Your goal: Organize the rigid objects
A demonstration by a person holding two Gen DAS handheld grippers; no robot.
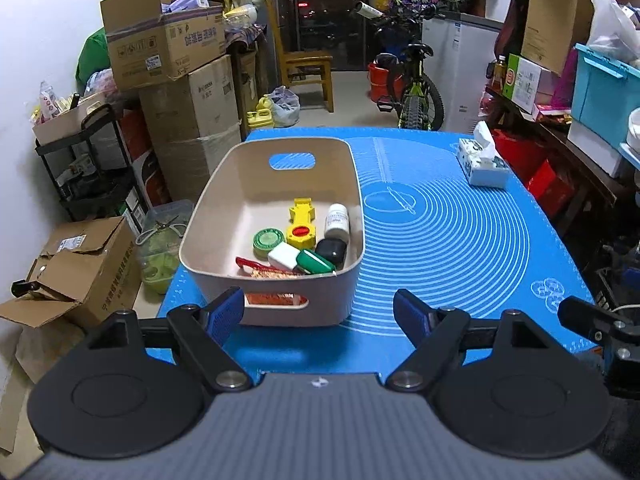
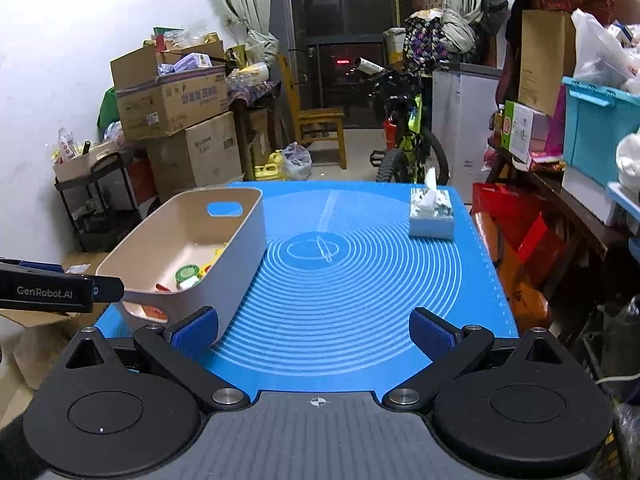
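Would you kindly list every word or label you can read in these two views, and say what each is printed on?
"GenRobot.AI": on the side of the left claw, seen from the right wrist view.
Print on the stacked cardboard boxes, the white bottle in the bin and the tissue pack: too small or blurred to read.

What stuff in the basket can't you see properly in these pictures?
- Right wrist view: the basket's near wall hides most of what is inside; only the green lid and bits of yellow and red show.
- Left wrist view: the red-handled brush is partly hidden behind the basket front wall.
- Left wrist view: the white bottle label is too small to read.
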